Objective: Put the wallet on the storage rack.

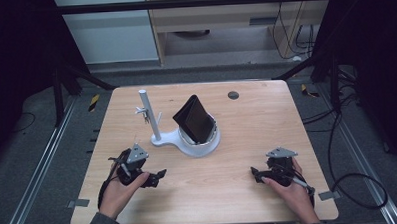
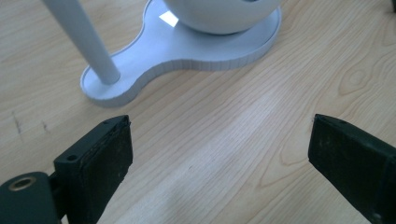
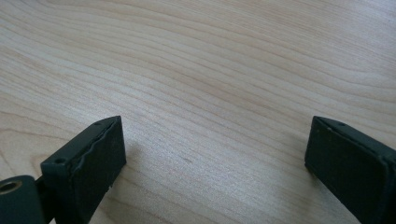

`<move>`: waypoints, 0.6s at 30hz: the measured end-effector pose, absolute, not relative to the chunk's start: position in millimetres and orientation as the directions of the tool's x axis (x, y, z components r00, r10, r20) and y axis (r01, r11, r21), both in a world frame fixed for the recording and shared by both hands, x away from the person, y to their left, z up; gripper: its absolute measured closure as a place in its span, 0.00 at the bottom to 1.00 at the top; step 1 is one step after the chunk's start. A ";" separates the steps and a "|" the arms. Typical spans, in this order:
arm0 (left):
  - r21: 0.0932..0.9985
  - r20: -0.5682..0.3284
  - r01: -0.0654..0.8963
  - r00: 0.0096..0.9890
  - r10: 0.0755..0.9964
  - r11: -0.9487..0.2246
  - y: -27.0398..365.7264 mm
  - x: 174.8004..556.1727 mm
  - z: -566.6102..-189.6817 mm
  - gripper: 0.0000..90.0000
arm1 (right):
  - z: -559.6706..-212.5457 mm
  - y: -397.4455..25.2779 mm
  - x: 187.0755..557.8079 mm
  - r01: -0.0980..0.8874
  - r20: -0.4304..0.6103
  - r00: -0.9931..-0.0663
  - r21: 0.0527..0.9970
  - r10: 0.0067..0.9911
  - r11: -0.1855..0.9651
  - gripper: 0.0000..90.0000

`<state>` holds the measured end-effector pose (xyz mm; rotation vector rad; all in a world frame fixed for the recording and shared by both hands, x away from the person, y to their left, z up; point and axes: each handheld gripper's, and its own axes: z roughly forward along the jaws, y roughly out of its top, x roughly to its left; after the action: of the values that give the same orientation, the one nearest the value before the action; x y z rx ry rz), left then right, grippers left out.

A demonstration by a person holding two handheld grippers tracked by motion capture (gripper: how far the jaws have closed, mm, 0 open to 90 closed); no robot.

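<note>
A white stand (image 1: 187, 140) sits mid-table: a flat base carrying a round bowl and a thin upright post (image 1: 149, 113) with small pegs. A black folded wallet (image 1: 195, 118) leans upright in the bowl. My left gripper (image 1: 158, 177) rests on the table near the front left, open, nothing between its jaws; its own view shows the stand's base (image 2: 187, 51) and post (image 2: 88, 42) just ahead. My right gripper (image 1: 254, 174) lies at the front right, open and empty, jaws wide over bare wood (image 3: 210, 93).
The light wooden table (image 1: 257, 125) has a small dark round disc (image 1: 233, 95) near its far edge. Tape tabs mark the front corners. Metal rails, cables and dark floor surround the table; a cabinet stands behind.
</note>
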<state>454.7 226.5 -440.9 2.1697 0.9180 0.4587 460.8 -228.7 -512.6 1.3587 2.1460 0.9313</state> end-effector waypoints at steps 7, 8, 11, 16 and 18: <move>0.726 0.033 0.513 0.639 0.768 -0.458 248.1 459.7 -461.5 0.07 | -512.5 -228.7 460.7 0.614 -0.004 -0.426 0.733 0.905 0.293 0.06; 0.727 0.029 0.519 0.631 0.775 -0.450 250.7 460.1 -464.1 0.07 | -512.6 -228.7 460.7 0.614 -0.004 -0.426 0.733 0.905 0.293 0.06; 0.728 0.028 0.528 0.614 0.788 -0.437 259.2 461.7 -470.3 0.08 | -512.6 -228.6 460.7 0.615 -0.004 -0.425 0.733 0.905 0.292 0.06; 0.730 0.038 0.534 0.591 0.806 -0.426 271.1 464.0 -479.3 0.08 | -512.6 -228.7 460.7 0.614 -0.004 -0.426 0.733 0.905 0.293 0.06; 0.734 0.034 0.537 0.582 0.812 -0.416 275.0 464.9 -482.3 0.08 | -512.6 -228.7 460.7 0.614 -0.004 -0.426 0.733 0.905 0.293 0.06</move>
<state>464.9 275.0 -482.3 2.1202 1.0686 0.5102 460.7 -228.7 -512.6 1.3589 2.1469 0.9332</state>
